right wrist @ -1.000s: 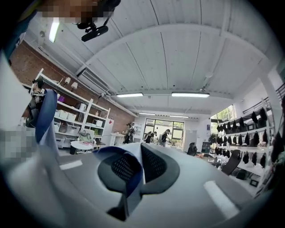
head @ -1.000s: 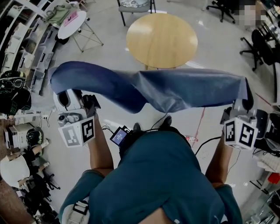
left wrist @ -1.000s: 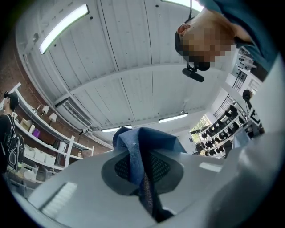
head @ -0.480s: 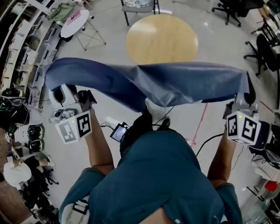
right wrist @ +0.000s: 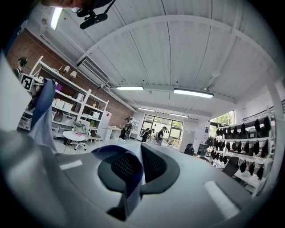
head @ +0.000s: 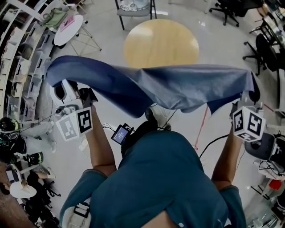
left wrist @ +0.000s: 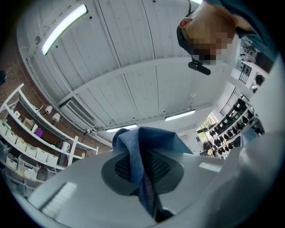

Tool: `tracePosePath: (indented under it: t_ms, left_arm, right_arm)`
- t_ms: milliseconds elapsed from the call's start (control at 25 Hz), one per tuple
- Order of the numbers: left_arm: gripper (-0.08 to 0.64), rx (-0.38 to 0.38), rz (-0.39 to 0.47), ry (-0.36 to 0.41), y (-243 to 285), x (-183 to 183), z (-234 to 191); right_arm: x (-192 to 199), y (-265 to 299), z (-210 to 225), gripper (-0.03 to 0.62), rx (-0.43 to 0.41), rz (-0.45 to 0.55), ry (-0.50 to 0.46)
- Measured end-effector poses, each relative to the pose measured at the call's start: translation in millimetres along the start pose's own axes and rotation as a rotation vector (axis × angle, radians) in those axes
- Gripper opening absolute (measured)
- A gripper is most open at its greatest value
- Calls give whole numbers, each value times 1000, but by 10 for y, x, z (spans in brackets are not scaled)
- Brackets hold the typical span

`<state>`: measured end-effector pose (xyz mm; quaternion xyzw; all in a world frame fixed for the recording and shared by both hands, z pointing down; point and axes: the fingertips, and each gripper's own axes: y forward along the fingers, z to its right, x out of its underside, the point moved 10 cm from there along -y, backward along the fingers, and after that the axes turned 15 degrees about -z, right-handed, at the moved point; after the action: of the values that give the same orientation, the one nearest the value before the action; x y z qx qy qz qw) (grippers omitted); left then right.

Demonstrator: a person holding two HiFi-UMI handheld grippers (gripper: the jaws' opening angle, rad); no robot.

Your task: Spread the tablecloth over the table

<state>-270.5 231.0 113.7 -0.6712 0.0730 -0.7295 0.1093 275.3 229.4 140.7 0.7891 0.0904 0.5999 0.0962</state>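
Note:
A blue tablecloth [head: 169, 87] hangs stretched in the air between my two grippers, sagging in the middle. Its far edge overlaps the near rim of the round wooden table [head: 161, 42] ahead. My left gripper [head: 62, 91] holds the left corner, its tips hidden under the fabric. My right gripper [head: 252, 92] holds the right corner. In the left gripper view the left gripper [left wrist: 143, 171] is shut on a fold of the tablecloth [left wrist: 147, 142]. The right gripper [right wrist: 133, 171] is likewise shut on a strip of the tablecloth [right wrist: 130, 178] in the right gripper view.
A chair [head: 133, 6] stands behind the table. A small white round table [head: 67, 24] and shelves [head: 22, 49] are at the left. Black office chairs [head: 267, 49] stand at the right. A red line [head: 201, 124] marks the floor near my feet.
Both grippers have carried the cloth forward toward the wooden table, and its far edge now overlaps the table's near rim. Both grips stay the same.

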Motion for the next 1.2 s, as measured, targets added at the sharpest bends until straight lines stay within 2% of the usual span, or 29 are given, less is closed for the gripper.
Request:
tracePosePath:
  t_ms: [280,480,600,920,1200]
  left_arm:
    - [-1,-4,11,-25,645,293,-473]
    - [-2,-2,4,-49,1060,570,-727]
    - [0,-25,-8,-68,1263,693,-851]
    - [0,-105,-22,-116,1622,911,-1095]
    - [0,-180,-72,-86,1916,1155,-1143]
  right_arm:
    - [-126,575,-82,11,88,-50,38]
    - [-133,936,-58,11,156,-105,31]
    - [-131,1128,22,11,179,-135,27]
    - [32,1668,276,11,188,-239,20]
    - [276,2281,440,11,133,-319,20]
